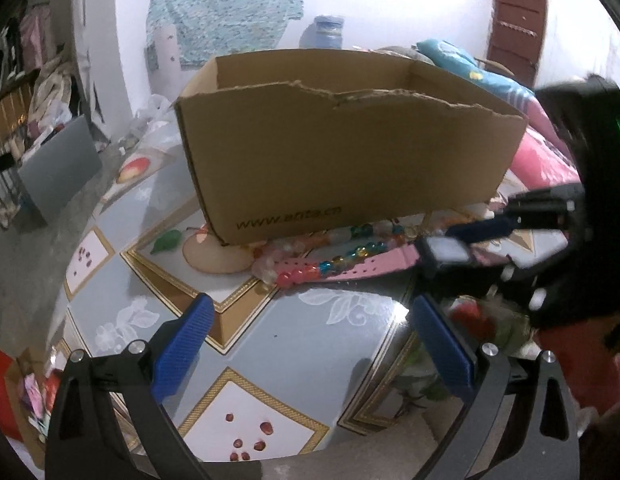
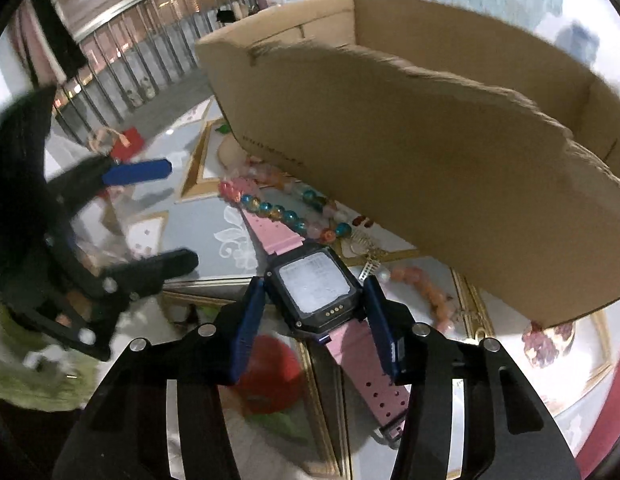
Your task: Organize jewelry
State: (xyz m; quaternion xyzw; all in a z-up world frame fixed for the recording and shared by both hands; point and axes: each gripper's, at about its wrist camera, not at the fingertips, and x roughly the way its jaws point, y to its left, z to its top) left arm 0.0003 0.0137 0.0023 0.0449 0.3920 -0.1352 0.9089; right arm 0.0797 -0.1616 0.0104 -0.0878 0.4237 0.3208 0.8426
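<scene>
1. so, the right hand-held gripper [image 2: 314, 300] sits half closed around a smartwatch [image 2: 314, 286] with a pink strap. its blue pads [image 2: 248, 320] stand right beside the black watch body on both sides; can't tell if they're actually pressing on it.
2. the watch lies flat on the counter [image 2: 214, 216], screen up, body between the right gripper's fingertips. one end of the strap runs back under the gripper, the other runs ahead of it and to its left.
3. just ahead of the right gripper's tips, a string of coloured glass beads [image 2: 278, 210] lies over the far strap, blue, amber and pink ones. a peach bead bracelet [image 2: 424, 284] sits just off its right finger.
4. beyond all of that stands an open cardboard box [image 2: 430, 152] with a torn front edge, the jewelry lying along its base.
5. the left hand-held gripper [image 1: 310, 312] is wide open, with nothing between its jaws. it hangs over bare patterned counter, with the box [image 1: 350, 152] straight ahead and the beads [image 1: 350, 256] ahead and a bit right.
6. from the left gripper's view the right one comes in from the right side, with the watch [image 1: 448, 250] at its tips.
</scene>
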